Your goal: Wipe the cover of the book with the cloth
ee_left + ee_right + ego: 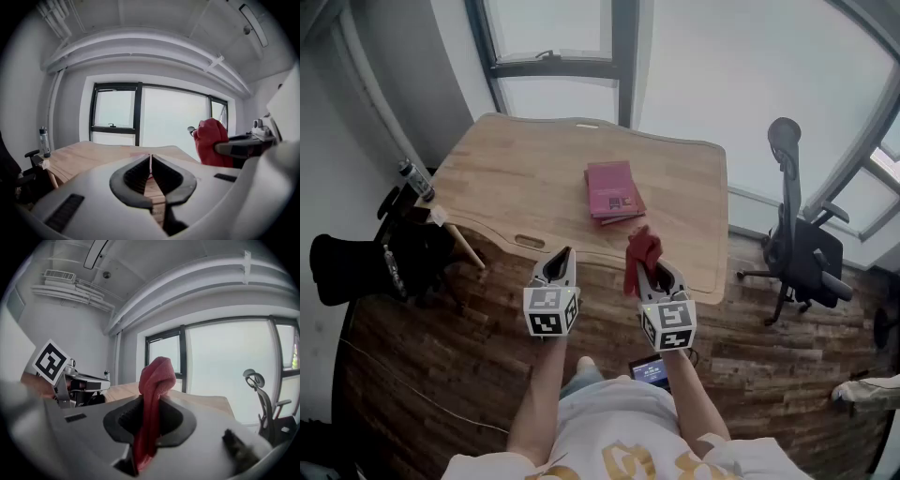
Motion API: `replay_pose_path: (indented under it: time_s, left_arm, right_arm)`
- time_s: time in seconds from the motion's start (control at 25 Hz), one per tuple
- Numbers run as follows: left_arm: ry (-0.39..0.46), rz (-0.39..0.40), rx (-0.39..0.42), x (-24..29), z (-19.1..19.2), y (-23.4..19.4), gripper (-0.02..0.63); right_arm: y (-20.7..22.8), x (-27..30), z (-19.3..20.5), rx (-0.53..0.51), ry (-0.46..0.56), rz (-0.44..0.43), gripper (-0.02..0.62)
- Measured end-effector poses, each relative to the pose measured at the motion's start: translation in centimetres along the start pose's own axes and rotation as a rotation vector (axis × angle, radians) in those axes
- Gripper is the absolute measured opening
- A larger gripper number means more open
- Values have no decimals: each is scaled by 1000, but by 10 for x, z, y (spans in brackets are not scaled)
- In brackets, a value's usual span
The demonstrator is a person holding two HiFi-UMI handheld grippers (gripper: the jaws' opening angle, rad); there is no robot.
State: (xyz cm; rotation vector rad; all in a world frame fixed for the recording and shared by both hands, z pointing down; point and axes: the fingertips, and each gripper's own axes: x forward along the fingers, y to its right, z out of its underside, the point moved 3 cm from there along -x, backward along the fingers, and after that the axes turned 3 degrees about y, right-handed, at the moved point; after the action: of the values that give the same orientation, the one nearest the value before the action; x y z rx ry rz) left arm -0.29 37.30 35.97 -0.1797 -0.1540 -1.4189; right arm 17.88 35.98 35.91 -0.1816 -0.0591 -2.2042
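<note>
A wooden surface (506, 178) stretches ahead of both claws, with an office chair (797, 244) off beyond the right one. The red book (613, 190) lies on that surface, seemingly atop a second volume, well ahead of the right claw (654, 274). That claw is clamped on a red cloth (641, 253), which stands up between its jaws. The left claw (562, 262), just beside it, is closed on nothing. Wiping looks not yet begun, as the cloth must first reach the cover. The cover's print is too small to read.
</note>
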Motion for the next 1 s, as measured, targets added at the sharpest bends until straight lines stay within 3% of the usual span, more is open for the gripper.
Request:
replay_pose_path:
  time_s: [0.68, 1.0]
  left_arm:
    - [6, -23, -3, 8, 0, -1, 21]
    - [-10, -25, -17, 51, 5, -22, 21]
  right_arm:
    - [14, 9, 5, 37, -2, -12, 69]
    - [32, 53, 14, 42, -26, -7, 69]
